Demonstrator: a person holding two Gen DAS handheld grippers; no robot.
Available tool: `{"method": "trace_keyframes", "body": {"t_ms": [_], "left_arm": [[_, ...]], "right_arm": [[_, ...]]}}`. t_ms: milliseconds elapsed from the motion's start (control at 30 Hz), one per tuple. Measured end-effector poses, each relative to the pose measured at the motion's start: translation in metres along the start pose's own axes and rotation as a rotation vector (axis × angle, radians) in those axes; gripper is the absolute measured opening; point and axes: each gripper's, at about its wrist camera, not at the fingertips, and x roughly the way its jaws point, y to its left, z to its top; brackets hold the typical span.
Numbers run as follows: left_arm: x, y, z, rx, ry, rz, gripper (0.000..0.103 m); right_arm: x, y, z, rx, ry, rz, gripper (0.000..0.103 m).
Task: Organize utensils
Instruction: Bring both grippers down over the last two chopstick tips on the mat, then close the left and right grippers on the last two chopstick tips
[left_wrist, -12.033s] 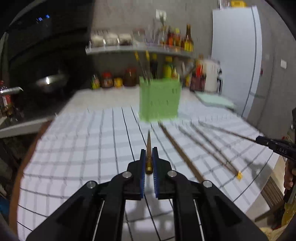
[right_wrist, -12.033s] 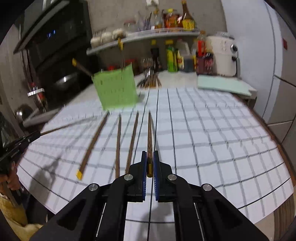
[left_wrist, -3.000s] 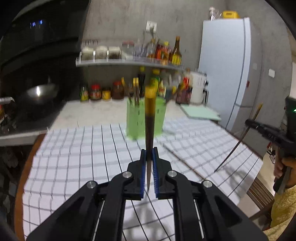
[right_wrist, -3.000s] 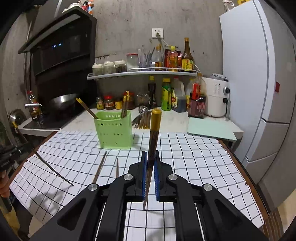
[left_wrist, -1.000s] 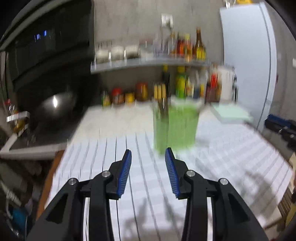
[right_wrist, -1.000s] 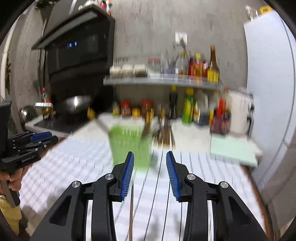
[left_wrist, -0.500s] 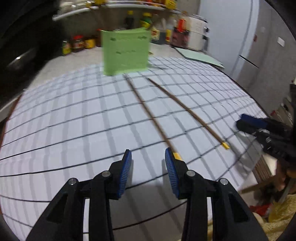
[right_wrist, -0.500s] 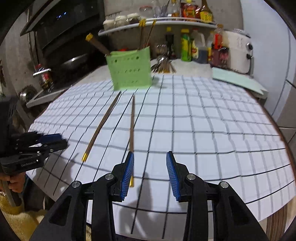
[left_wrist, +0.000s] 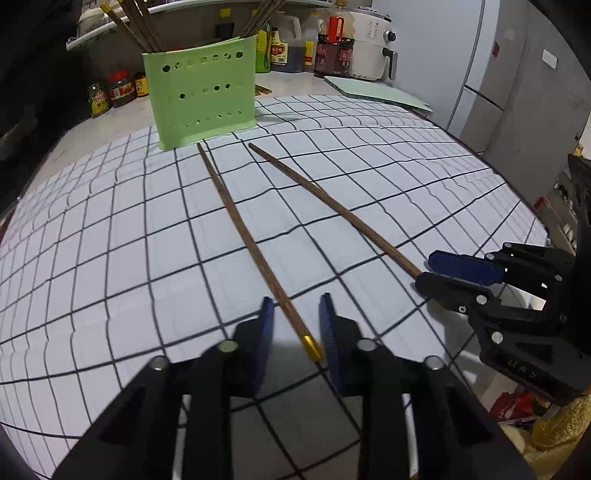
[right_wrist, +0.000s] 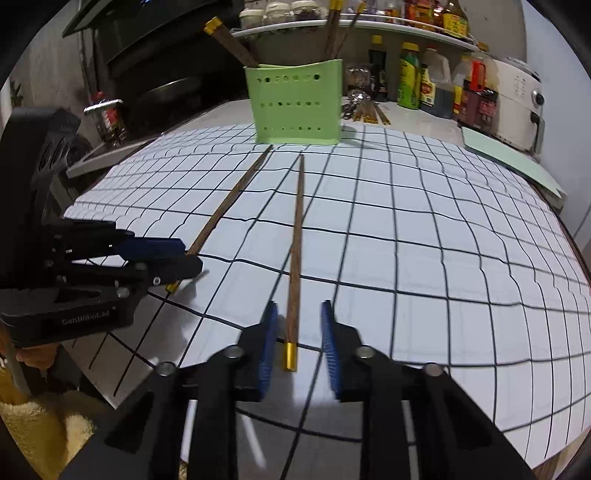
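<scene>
Both grippers are empty-handed again and down low over the checkered cloth (left_wrist: 110, 229), a big change from a few seconds back when each had a chopstick pinched upright near the green utensil holder (left_wrist: 201, 92). Those two look to be in the holder now, since more gold-capped sticks poke out of its top, so this reads as the next round of pickups. Only two chopsticks are left lying on the cloth, tips pointing toward the holder. The left gripper (left_wrist: 295, 332) straddles the gold-capped end of the left chopstick (left_wrist: 243, 236), and its jaws are closing with the stick between them, though the blue pads (left_wrist: 264, 343) aren't pressing on it yet. Same story on the other side: the right gripper (right_wrist: 297, 336) has the right chopstick (right_wrist: 297, 236) sitting between its pads, jaws closing, with gaps visible on both sides. Half a second ago both were noticeably wider. If both pinches land, I'd guess these are the last two to drop into the holder and the job's basically done.
</scene>
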Motion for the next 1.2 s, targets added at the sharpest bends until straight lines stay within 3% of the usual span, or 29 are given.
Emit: {"method": "trace_keyframes", "body": {"t_ms": [33, 67, 333, 500, 600, 667, 767, 1000, 1200], "left_arm": [[0.000, 0.002, 0.000, 0.001, -0.001, 0.010, 0.012], [-0.001, 0.005, -0.001, -0.003, -0.002, 0.008, 0.012], [-0.011, 0.042, -0.009, -0.012, 0.003, 0.077, 0.008], [-0.018, 0.057, -0.016, -0.013, 0.008, 0.062, 0.008], [-0.023, 0.059, -0.023, -0.032, -0.007, 0.038, 0.011], [-0.027, 0.056, -0.029, -0.036, -0.014, 0.041, 0.022], [-0.033, 0.050, -0.040, -0.040, -0.032, 0.044, 0.034], [-0.030, 0.047, -0.040, -0.047, -0.060, 0.065, 0.034], [-0.022, 0.049, -0.032, -0.033, -0.087, 0.080, 0.025]], "right_arm": [[0.002, 0.001, 0.001, -0.011, 0.000, -0.006, 0.015], [0.002, 0.003, 0.002, -0.021, -0.004, -0.010, 0.008], [0.000, -0.017, 0.005, 0.015, -0.001, -0.113, 0.007], [-0.002, -0.027, 0.004, 0.034, 0.011, -0.117, 0.007], [-0.003, -0.029, 0.002, 0.054, 0.020, -0.111, 0.009], [-0.005, -0.029, 0.001, 0.065, 0.023, -0.089, 0.024], [-0.007, -0.027, -0.005, 0.063, 0.026, -0.076, 0.031], [-0.012, -0.025, -0.013, 0.073, 0.002, -0.059, 0.032], [-0.014, -0.024, -0.016, 0.067, -0.018, -0.045, 0.031]]}}
